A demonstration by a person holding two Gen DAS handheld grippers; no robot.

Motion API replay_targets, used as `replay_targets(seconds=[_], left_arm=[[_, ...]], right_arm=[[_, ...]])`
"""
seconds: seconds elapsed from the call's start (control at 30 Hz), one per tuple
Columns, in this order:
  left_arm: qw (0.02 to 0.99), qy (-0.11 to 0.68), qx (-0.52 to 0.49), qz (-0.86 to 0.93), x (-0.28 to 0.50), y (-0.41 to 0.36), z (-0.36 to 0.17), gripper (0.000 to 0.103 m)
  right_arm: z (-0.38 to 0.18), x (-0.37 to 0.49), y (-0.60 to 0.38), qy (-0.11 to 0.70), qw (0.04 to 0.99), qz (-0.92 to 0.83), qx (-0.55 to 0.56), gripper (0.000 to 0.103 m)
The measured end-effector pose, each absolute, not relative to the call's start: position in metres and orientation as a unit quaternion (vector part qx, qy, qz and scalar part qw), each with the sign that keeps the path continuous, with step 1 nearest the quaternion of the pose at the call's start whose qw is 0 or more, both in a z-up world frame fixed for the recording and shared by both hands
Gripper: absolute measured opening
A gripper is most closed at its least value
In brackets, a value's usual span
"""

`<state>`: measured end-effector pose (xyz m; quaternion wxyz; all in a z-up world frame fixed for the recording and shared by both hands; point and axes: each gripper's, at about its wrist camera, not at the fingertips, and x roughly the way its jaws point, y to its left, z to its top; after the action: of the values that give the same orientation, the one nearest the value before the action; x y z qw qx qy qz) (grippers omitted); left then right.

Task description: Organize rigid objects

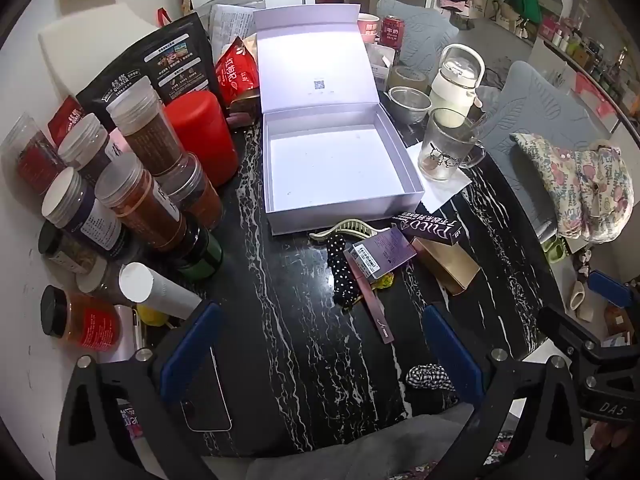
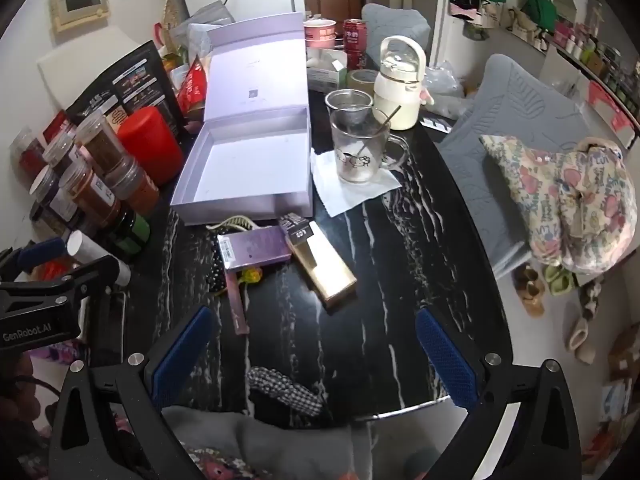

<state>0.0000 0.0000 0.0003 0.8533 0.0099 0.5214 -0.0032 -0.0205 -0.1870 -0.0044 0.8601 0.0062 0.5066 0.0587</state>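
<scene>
An open white box (image 1: 336,172) (image 2: 248,168) with its lid up sits on the black marble table (image 1: 288,328) (image 2: 392,264). In front of it lie a purple box (image 1: 384,254) (image 2: 256,248), a dark Puco carton (image 1: 430,228) (image 2: 296,226), a gold box (image 1: 448,266) (image 2: 328,270), a slim mauve stick (image 1: 374,308) (image 2: 236,304), a beige hair claw (image 1: 352,228) (image 2: 236,222), a polka-dot scrunchie (image 1: 340,268) and a checked scrunchie (image 1: 430,376) (image 2: 284,394). My left gripper (image 1: 320,352) and right gripper (image 2: 312,356) are open and empty, above the table's near edge.
Spice jars (image 1: 136,184) (image 2: 88,176) and a red canister (image 1: 200,136) (image 2: 148,148) crowd the left. A glass mug (image 1: 448,144) (image 2: 360,144), strainer (image 1: 408,102) and white bottle (image 1: 456,76) (image 2: 400,80) stand right of the box. A phone (image 1: 208,392) lies near left. Chairs stand right.
</scene>
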Motion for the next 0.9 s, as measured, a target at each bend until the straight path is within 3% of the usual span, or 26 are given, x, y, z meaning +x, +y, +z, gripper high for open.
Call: replay_targets(seconds=[0.9], left_arm=[[0.85,0.526,-0.016,-0.006,-0.007,0.004,0.001,0.103]], right_arm=[[-0.006,-0.025,-0.184,0.508,0.858,0.071,-0.005,0.103]])
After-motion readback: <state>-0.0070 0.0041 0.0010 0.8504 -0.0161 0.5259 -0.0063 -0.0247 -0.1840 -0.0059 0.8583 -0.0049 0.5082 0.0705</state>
